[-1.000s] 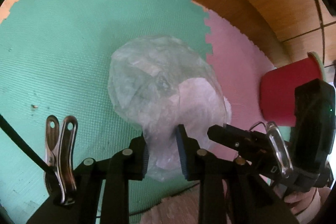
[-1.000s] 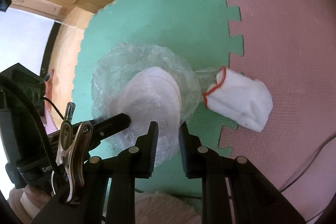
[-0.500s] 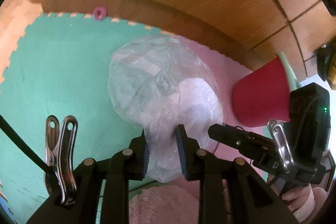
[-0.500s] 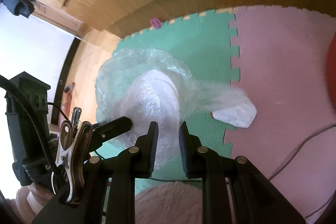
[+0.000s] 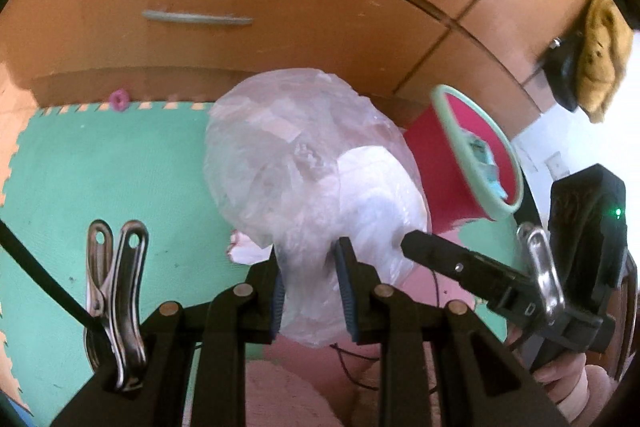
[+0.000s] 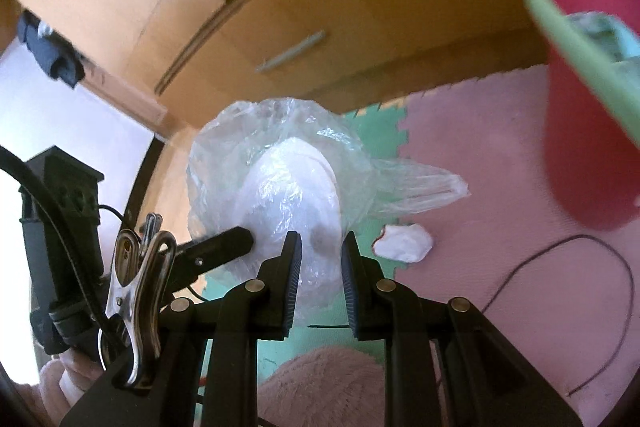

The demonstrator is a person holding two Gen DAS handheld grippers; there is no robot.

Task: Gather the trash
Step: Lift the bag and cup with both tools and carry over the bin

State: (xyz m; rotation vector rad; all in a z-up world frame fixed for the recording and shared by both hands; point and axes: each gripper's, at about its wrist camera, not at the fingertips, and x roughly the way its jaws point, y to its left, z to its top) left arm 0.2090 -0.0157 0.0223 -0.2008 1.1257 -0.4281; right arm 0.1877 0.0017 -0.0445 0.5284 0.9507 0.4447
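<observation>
While both grippers hold the clear plastic bag (image 5: 308, 163), it hangs at frame centre in each wrist view, above the green floor mat (image 5: 100, 179). The left gripper (image 5: 309, 281) has its fingers narrow, clamped on the bag's gathered lower end. The right gripper (image 6: 320, 267) likewise has its fingers narrow, with bag film pinched between the pads. White crumpled material shows through the film.

In the left wrist view, the red bin (image 5: 448, 167) with a pale green rim sits right of the bag, tilted in frame, with scraps visible inside. In the right wrist view, the bin occupies the upper right, over the pink mat (image 6: 480, 187). A white crumpled wad (image 6: 404, 237) lies on the pink mat, just right of the fingers, apart from the bag. A wooden cabinet (image 5: 280, 7) fills the upper frame.
</observation>
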